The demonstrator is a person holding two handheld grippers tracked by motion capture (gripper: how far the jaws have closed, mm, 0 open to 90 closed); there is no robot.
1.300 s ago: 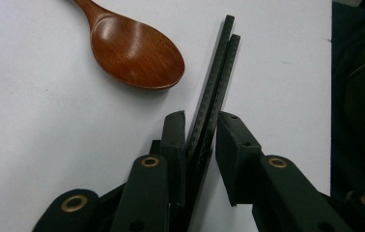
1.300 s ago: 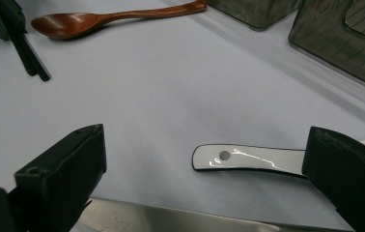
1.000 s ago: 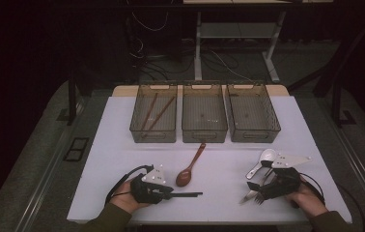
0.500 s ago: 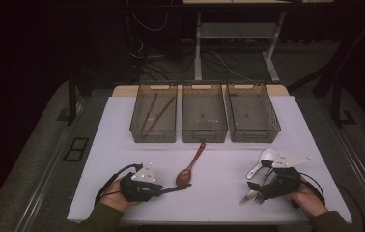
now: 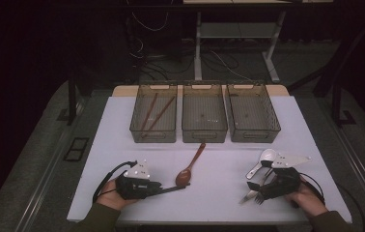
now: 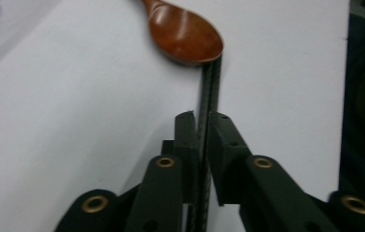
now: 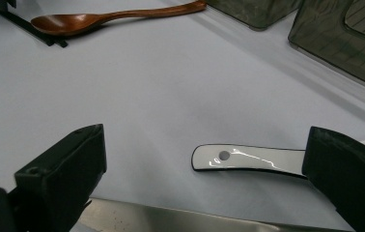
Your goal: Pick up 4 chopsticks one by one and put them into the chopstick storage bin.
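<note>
A: What does the left gripper [image 6: 201,126] have?

B: A thin black stick [image 6: 209,87], likely a chopstick. The jaws have just been closing, and in the left gripper view their pads sit pressed against it on both sides. It lies low over the white table [image 5: 122,140] and points toward the wooden spoon [image 5: 191,164]; its far end is right at the spoon's bowl [image 6: 186,34], seemingly touching.

A: How should it handle?

B: By its looks: light, stiff, narrow. The surface appears ridged, which would help the pads, but a rod that slim can pivot in a pinch taken near one end. The long free length will probably swing if the hand turns quickly. A hold nearer the middle would steady it.

A: And the right gripper [image 7: 204,183]?

B: Its jaws are spread wide and hold nothing. It rests at the near right of the table over a white spoon [image 7: 250,158], whose glossy handle lies between the jaws, and a metal piece [image 7: 171,220] runs along the bottom edge of the right gripper view. That spoon looks hard and slick, maybe ceramic, so chippable.

A: Where might the stick go?

B: Three bins stand in a row at the far side. The left bin [image 5: 154,136] already holds two brown sticks [image 5: 155,113], so that seems its likely place.
</note>
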